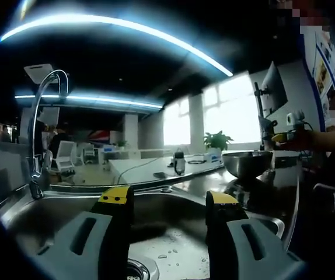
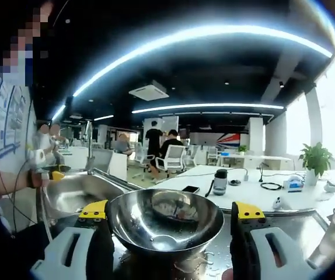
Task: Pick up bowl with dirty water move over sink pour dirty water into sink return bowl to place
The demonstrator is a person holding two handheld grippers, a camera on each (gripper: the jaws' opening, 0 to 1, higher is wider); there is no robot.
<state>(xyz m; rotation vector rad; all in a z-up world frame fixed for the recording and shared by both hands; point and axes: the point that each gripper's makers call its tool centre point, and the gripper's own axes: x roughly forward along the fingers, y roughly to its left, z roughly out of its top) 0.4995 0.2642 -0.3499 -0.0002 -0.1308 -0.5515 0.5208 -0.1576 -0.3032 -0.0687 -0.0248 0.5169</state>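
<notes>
Steel bowl on the tabletop, sink basin wet

Right tongs (image 2: 166, 213) spread wide around the bowl (image 2: 165, 224) at lower centre — contents unclear. Left tongs (image 1: 166, 199) gape over the sink (image 1: 173, 251) — droplets near its drain (image 1: 137, 269), lower frame.

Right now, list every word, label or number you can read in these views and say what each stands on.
None can be read.
Wall posters: print too blurred.
Bottle on the white table: no label legible.
Steel bowl and faucet: no markings visible.
</notes>
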